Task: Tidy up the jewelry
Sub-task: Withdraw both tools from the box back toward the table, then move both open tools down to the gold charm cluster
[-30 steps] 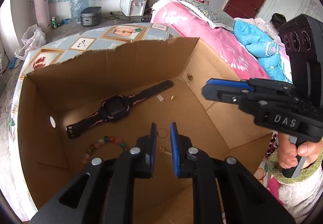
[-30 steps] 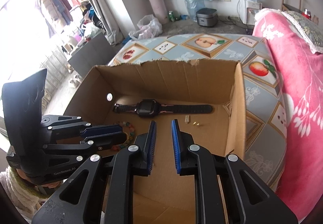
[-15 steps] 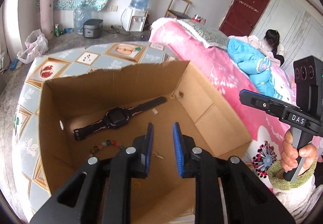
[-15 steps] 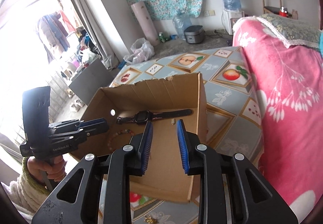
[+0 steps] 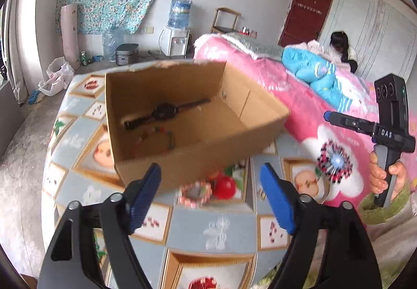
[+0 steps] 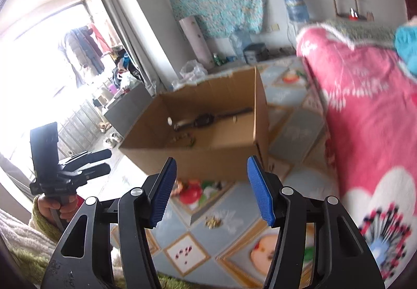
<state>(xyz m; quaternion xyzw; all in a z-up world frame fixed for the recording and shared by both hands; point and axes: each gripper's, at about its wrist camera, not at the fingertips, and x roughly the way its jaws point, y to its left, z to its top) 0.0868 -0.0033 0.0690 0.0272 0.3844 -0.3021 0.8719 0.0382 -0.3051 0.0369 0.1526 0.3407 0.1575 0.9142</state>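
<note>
The left gripper [image 5: 209, 184] has its jaws wide and opening, nothing between them. Ahead of it stands the box [image 5: 182, 166] on the patterned table [image 5: 216, 226]. In the box the watch [image 5: 164, 112] lies stretched along the far wall, dark with a round face, and nearer lies the bead bracelet [image 5: 156, 140], a blurred loop of mixed colours. Only the left view shows a pink-and-white ring [image 5: 195, 191], perhaps a second bracelet, on the table just ahead of the fingertips, against the box's near wall. Far right, a hand [image 5: 385, 177] holds the right gripper [image 5: 329, 115].

From the right wrist, the right gripper [image 6: 211, 184] is also parted and opening, empty. Only this view shows a small gold piece [image 6: 212, 222] lying on the table between its fingers, too small to identify. The box sits ahead; the watch shows, the beads barely. The left gripper appears far left in a hand [image 6: 56, 207].
</note>
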